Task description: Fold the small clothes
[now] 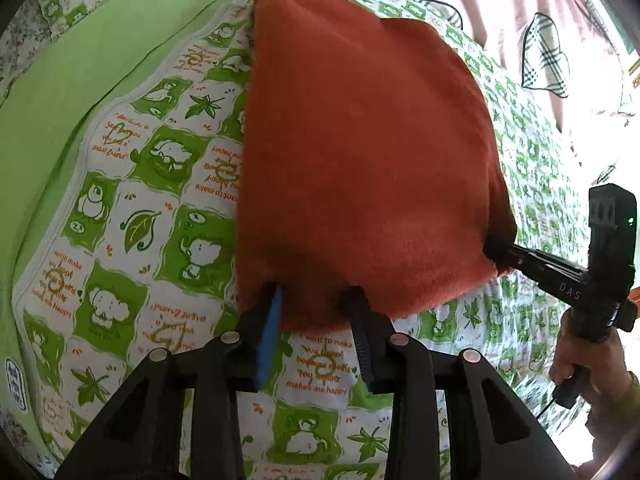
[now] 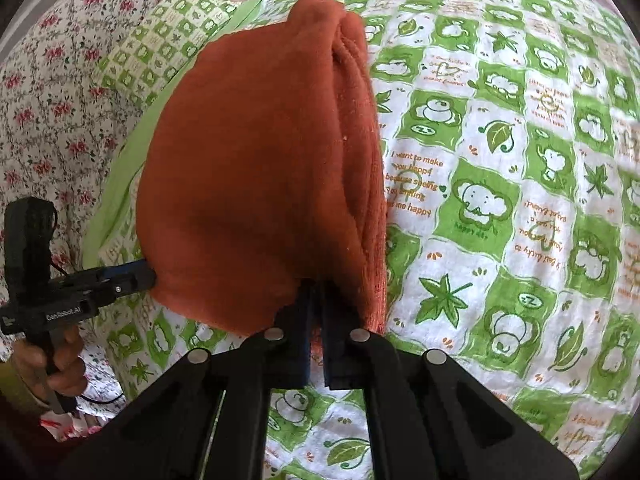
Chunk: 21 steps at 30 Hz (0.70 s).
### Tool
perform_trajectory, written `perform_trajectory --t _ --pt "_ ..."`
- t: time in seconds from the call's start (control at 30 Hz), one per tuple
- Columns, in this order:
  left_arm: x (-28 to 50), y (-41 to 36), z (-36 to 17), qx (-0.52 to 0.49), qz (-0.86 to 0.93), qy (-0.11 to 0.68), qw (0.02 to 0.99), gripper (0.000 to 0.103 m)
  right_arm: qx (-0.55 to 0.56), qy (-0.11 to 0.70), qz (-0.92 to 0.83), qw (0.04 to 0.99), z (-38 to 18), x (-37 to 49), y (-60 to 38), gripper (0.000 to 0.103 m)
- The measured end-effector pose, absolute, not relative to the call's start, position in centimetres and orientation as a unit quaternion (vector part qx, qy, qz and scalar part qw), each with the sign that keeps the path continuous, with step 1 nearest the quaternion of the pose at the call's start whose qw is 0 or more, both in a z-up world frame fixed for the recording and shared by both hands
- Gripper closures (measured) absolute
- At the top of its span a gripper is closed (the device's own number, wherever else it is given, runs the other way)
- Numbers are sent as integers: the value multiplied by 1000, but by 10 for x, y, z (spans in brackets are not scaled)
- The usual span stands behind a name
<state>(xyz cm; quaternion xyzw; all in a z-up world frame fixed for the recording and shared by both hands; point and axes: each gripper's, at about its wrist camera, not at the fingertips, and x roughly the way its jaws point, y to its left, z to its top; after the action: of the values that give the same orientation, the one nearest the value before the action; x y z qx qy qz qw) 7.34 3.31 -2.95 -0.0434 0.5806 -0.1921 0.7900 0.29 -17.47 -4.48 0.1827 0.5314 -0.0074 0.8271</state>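
A rust-orange fleece garment (image 1: 360, 152) hangs folded over, held up above the bed by both grippers at its near edge; its far end rests on the bed. It also shows in the right wrist view (image 2: 256, 184). My left gripper (image 1: 316, 292) has its jaws spread, with the cloth's edge draped over and between the fingers; its grip is hidden. It shows from the side in the right wrist view (image 2: 140, 274). My right gripper (image 2: 318, 292) is shut on the garment's near corner, and shows from the side in the left wrist view (image 1: 494, 250).
The bed is covered by a green-and-white cartoon quilt (image 1: 160, 208), also in the right wrist view (image 2: 500, 200). A plain green sheet (image 1: 80, 80) lies at the left. A floral cloth (image 2: 52, 100) and a pink curtain (image 1: 500, 0) border the bed.
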Motion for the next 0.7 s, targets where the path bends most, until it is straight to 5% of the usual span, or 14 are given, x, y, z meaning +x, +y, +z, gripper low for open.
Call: perform_trajectory --t 0.57,0.7 --pt "71 42 6 -44 -180 576 796 61 167 483 -31 859 24 52 -181 95" --pt "75 43 23 -18 -150 561 814 42 176 475 -26 862 32 65 -176 95"
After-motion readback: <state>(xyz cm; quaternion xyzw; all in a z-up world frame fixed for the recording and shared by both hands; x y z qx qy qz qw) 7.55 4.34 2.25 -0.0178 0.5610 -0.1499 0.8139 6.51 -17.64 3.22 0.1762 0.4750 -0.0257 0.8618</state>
